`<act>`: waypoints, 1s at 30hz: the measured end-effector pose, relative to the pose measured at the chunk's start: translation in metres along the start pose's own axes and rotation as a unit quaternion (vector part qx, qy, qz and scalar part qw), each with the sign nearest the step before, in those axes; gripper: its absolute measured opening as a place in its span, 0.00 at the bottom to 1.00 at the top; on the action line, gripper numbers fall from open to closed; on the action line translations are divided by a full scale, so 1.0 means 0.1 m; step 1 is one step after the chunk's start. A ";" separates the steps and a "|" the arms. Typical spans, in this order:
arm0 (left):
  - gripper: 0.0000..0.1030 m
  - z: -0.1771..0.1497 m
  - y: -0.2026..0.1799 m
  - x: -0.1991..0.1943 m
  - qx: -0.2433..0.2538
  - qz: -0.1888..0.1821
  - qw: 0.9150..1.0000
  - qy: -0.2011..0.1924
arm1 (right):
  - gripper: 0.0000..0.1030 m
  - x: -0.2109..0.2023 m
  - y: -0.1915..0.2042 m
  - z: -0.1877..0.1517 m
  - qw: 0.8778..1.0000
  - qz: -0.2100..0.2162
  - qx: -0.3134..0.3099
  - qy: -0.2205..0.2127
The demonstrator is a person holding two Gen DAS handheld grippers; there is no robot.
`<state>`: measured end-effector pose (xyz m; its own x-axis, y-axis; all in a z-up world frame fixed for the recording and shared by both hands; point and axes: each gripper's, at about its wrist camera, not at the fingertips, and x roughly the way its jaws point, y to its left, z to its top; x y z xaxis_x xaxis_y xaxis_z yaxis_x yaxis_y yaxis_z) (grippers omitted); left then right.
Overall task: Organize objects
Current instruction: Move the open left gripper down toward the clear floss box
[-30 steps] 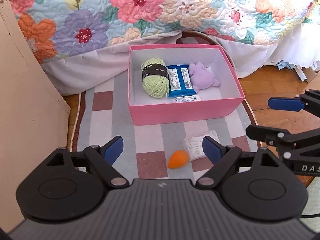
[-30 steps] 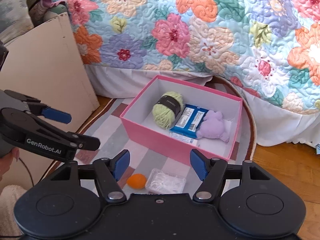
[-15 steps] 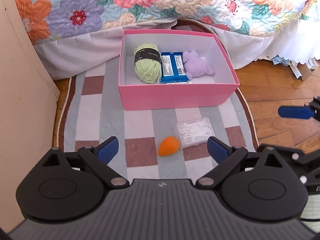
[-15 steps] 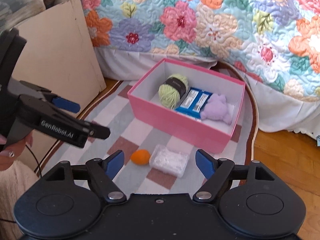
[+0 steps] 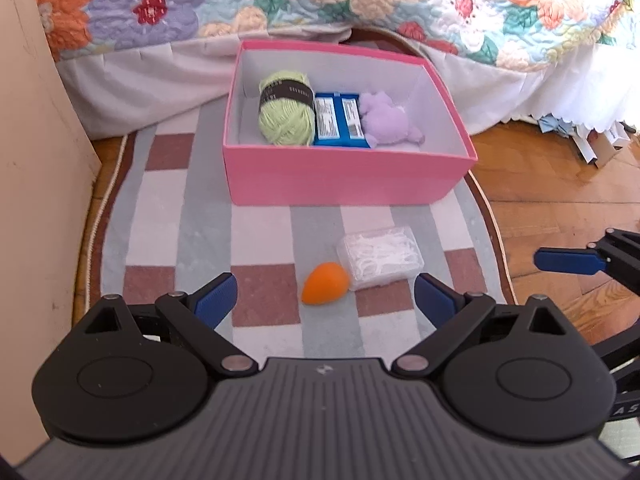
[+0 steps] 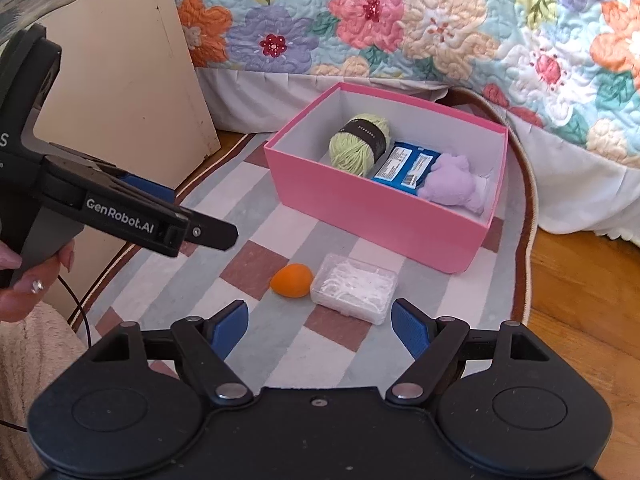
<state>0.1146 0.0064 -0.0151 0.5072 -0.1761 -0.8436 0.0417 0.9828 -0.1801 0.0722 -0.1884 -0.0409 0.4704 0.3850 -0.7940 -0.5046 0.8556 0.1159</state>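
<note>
The left gripper (image 5: 325,296), spread wide and empty, hangs just short of the small orange egg-shaped sponge (image 5: 325,282) lying on the checked rug (image 5: 264,304) beside a clear plastic box of floss picks (image 5: 380,257), in front of the pink cardboard box (image 5: 340,182).

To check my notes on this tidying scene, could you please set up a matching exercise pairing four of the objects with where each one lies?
Things:
1. ball of light green yarn with a black band
2. soft lilac plush toy
3. small orange egg-shaped object
4. clear plastic case of white floss picks

Places:
A. on the checked rug, touching the clear case
B. in the pink cardboard box, nearest the beige panel
C. on the rug, between the egg and the box
D. in the box, beside the blue packet, farthest from the panel

Pairs: 1-B, 2-D, 3-A, 4-C
</note>
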 end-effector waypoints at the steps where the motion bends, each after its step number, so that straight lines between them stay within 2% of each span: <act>1: 0.93 -0.01 -0.01 0.02 0.001 -0.001 1.000 0.002 | 0.80 0.03 0.00 -0.02 1.000 0.001 0.000 -0.001; 7: 0.92 -0.06 -0.01 0.12 0.000 -0.021 1.000 0.005 | 0.80 0.20 0.07 -0.12 1.000 0.001 -0.012 -0.007; 19: 0.89 -0.17 0.12 0.48 -0.044 -0.052 0.998 0.013 | 0.81 0.57 0.16 -0.25 0.996 -0.037 -0.069 -0.032; 24: 0.79 -0.20 0.11 0.57 -0.046 -0.074 0.996 -0.010 | 0.81 0.80 0.11 -0.31 0.995 -0.056 -0.082 -0.032; 26: 0.72 -0.20 0.09 0.63 -0.045 -0.076 0.996 -0.010 | 0.81 0.86 0.08 -0.33 0.994 -0.060 -0.083 -0.034; 30: 0.67 -0.22 0.06 0.80 -0.048 -0.087 0.995 -0.005 | 0.80 0.95 0.06 -0.34 0.994 -0.054 -0.083 -0.042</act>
<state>0.1363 -0.0029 -0.0951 0.5085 -0.3425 -0.7900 0.0469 0.9272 -0.3717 0.0889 -0.1588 -0.1359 0.5840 0.3278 -0.7426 -0.5573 0.8271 -0.0732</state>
